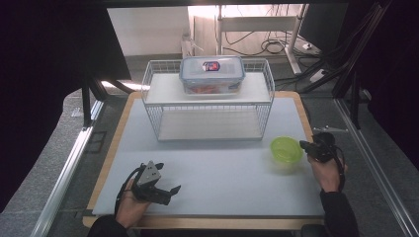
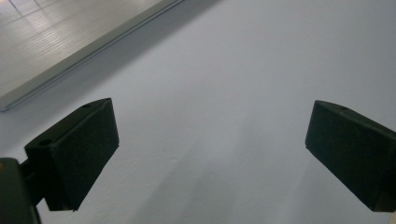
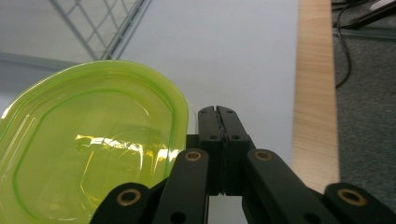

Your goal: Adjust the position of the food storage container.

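Observation:
A translucent green container with its lid on sits on the grey table mat at the right, just in front of the wire rack. My right gripper is beside its right edge, jaws pressed together with nothing between them. In the right gripper view the shut right gripper lies next to the green container, close to its rim; contact cannot be told. My left gripper rests near the front left of the mat. In the left gripper view the left gripper stands wide open over bare mat.
A white wire rack stands at the back of the table. On its upper shelf is a clear box with a blue-rimmed lid. The mat has a wooden border, with cables on the floor beyond.

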Available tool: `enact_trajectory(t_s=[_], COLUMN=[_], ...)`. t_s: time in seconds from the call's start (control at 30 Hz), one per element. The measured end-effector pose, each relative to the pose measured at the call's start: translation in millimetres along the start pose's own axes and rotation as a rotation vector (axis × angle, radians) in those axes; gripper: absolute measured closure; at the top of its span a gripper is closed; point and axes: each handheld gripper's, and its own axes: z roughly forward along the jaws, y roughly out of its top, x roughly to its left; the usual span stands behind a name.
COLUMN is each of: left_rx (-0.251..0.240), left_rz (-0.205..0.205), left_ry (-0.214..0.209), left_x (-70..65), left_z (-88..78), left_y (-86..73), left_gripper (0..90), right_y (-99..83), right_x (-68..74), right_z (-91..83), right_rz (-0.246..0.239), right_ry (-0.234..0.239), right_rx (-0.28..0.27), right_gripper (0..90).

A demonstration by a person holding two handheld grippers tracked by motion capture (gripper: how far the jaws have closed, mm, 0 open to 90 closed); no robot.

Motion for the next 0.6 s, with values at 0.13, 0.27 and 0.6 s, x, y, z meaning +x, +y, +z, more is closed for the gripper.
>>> enact_trajectory(t_s=[0.13,0.27,0.6], left_rx=[0.005,0.005,0.007], left_rz=[0.005,0.005,0.009], left_ry=[0.000,0.000,0.000], left_x=[-0.2,-0.5,-1.2], left_z=[0.1,0.1,0.2], left_y=[0.1,0.1,0.3], left_gripper=[2.4,2.7,2.7], right_y=[-2.3,-4.7,-7.7], right_x=[9.4,21.7,59.6], right_z=[-0.9,-1.9,-1.6], right_rz=[0.006,0.002,-0.040], right_ry=[0.021,0.045,0.097], right_rx=[0.006,0.016,0.042], right_gripper=[90.0,90.0,90.0])
